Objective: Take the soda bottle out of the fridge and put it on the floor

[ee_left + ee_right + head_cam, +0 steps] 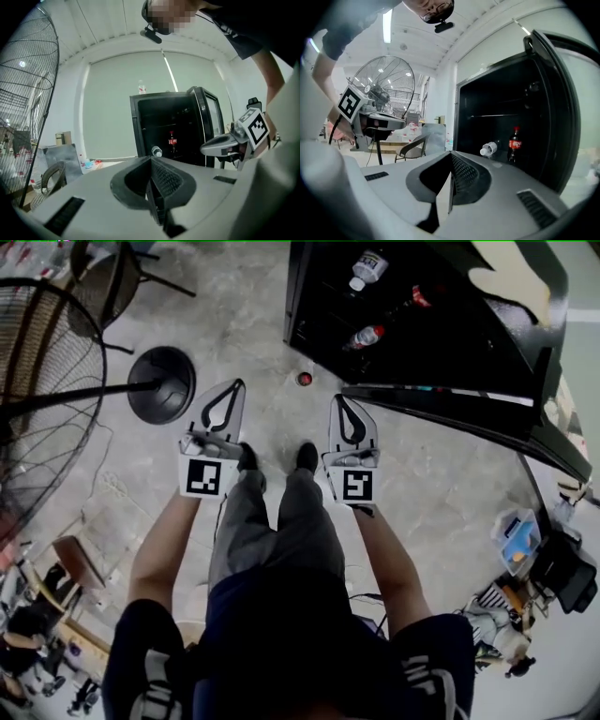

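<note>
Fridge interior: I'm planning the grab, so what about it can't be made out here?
- Soda bottle label: too small and dark, both gripper views.
- Upper shelf: contents lost in darkness, right gripper view.
- Lying clear bottle: partly behind left gripper, left gripper view.

Head view: high, faces steeply down at floor point(441, 474); fridge point(469, 352) upper right. 2 gripper views: lower, near level, face open fridge; all 3 share it.

Glossy black fridge point(506, 296), smooth mottled concrete floor point(441, 474), thin metal wire fan guard point(37, 381)
</note>
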{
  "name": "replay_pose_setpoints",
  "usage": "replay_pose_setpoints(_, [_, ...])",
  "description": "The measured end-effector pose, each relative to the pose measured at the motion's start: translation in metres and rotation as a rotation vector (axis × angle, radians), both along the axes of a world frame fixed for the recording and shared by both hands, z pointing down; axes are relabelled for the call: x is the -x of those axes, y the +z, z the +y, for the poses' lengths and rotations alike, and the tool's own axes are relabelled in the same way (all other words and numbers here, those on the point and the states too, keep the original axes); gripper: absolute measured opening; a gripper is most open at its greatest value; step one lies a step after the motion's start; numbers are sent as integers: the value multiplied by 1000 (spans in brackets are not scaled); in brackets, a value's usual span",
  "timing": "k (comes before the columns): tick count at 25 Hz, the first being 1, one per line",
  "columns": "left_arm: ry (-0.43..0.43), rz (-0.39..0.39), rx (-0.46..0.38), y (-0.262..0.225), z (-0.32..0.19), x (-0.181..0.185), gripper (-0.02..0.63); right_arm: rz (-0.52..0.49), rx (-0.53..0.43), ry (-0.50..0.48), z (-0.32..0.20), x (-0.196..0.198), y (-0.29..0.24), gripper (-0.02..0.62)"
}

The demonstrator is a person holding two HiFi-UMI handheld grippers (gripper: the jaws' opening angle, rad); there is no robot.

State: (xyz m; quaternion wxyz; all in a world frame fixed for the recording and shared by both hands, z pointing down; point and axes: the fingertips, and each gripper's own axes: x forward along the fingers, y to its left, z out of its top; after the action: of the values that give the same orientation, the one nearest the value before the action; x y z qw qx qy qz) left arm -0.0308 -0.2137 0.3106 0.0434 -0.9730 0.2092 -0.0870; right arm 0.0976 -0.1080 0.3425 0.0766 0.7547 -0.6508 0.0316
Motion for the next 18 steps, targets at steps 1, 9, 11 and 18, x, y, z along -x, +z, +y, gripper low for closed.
replay_pose_setpoints(1, [-14, 14, 8, -11, 1, 0, 23, 0, 2, -1, 1, 0, -11, 20])
replay_pose_setpoints(9, [-88, 32, -20, -86, 8, 4, 23, 18, 10, 17, 6, -3, -94, 20])
replay_pose_setpoints(11, [-103, 15, -63, -105, 7, 7, 23, 22, 9, 18, 5, -3, -112, 20])
replay_pose_setpoints(18, [-200, 73, -27, -160, 10, 20, 23, 1, -17, 18, 5, 5, -171, 20])
